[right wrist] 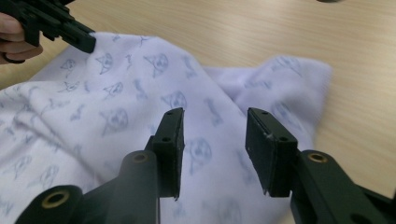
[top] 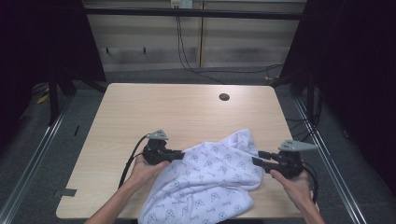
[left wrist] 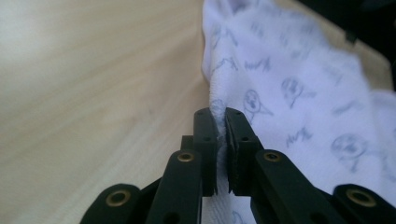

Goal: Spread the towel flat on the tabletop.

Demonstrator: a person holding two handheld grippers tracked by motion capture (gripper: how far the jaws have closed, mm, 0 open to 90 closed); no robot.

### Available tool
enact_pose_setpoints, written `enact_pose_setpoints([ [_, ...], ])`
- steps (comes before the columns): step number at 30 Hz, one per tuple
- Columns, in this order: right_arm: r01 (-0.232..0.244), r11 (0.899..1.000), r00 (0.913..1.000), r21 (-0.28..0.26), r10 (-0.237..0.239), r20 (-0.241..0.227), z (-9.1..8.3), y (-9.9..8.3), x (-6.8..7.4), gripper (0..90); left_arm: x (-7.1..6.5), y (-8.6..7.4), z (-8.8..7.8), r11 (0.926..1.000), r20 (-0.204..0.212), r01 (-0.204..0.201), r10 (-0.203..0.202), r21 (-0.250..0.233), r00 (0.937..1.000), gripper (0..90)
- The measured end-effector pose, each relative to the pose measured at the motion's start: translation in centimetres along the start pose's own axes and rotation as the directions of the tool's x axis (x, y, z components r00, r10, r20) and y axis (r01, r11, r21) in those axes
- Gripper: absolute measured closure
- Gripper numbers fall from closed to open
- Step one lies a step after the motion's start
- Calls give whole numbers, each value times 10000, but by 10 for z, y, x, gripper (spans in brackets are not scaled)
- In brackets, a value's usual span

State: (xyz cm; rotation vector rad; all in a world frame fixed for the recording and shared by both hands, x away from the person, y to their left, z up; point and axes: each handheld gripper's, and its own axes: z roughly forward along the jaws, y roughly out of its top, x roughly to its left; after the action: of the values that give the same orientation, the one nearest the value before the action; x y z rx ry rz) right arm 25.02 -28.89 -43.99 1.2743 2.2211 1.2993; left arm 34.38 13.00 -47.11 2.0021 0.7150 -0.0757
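Note:
A white cloth [top: 210, 182] with a pale blue print lies crumpled on the near part of the wooden table [top: 177, 112], and its front hangs over the near edge. My left gripper [top: 181, 153] is at the cloth's left edge. In the left gripper view its jaws [left wrist: 218, 113] are pinched on the hem of the cloth [left wrist: 289, 93]. My right gripper [top: 257, 158] is at the cloth's right side. Its jaws [right wrist: 214, 114] stand apart just above the cloth [right wrist: 93, 116], with nothing pressed between them. The left gripper [right wrist: 86, 41] also shows at the top left of the right gripper view.
A round cable hole [top: 224, 97] sits near the table's far edge. Bare wood stretches behind and to the left of the cloth. Black curtains flank the table, and cables [top: 187, 60] run across the floor behind it.

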Motion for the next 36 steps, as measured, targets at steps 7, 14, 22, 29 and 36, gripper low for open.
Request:
enact_pose_setpoints([
  [7, 222, 9830, 9990, 1824, -146, -430, 84, 9, 3, 562, -9, 5, -21, 9963, -209, -327, 312, -790, 9993, 844],
  [14, 921, 9884, 9938, 1208, -837, -730, 68, 10, 24, 900, -30, 7, -36, 9886, 20, -765, 774, -1297, 9970, 843],
  [22, 785, 9924, 9966, 947, -759, -313, 33, -3, 23, 630, -60, -3, -30, 9881, 684, -1436, 1472, -548, 9867, 836],
  [29, -115, 9967, 9989, 800, 79, 454, 81, 16, -20, 509, -32, -9, -17, 9974, 405, -701, 707, -155, 9967, 835],
  [36, -311, 9904, 9930, 1347, 152, 1172, 123, 24, -32, 748, -13, -14, -17, 9997, -45, -226, 227, 101, 9997, 835],
])
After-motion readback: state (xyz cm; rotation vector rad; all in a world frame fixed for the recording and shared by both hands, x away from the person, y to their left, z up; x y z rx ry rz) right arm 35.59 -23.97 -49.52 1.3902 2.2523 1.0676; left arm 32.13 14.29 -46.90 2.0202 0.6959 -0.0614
